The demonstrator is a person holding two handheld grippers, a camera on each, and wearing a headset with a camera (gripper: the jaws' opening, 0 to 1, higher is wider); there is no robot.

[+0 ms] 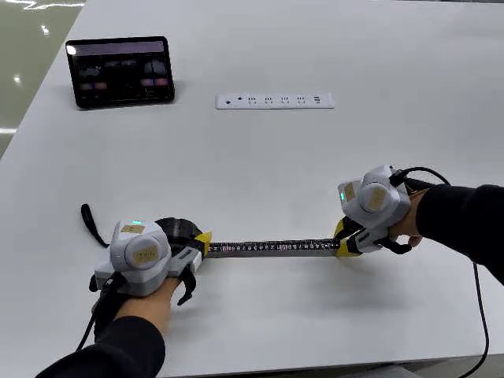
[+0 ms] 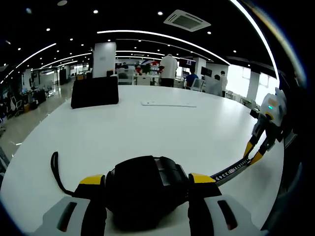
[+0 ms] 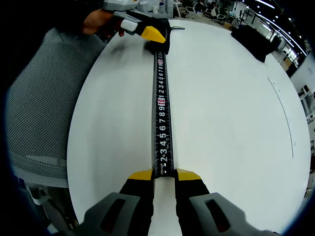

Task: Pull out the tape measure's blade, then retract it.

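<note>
Black-cased, the tape measure (image 1: 179,231) is being clamped by the left gripper (image 1: 197,250) at eight o'clock on the table (image 1: 315,157), while its blade (image 1: 272,247) is being held stretched out, pinched at the tip by the right gripper (image 1: 346,240) at four o'clock. Should that pinch be slackened abruptly, the blade risks being whipped back by its spring and kinked, or the tape measure being jolted loose

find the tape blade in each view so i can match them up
Head view: blade runs level across the lower centre.
Left gripper view: lower right, slanting up to the right.
Right gripper view: straight up the centre.
Shared landmark: the black tape case at the blade's end.
</note>
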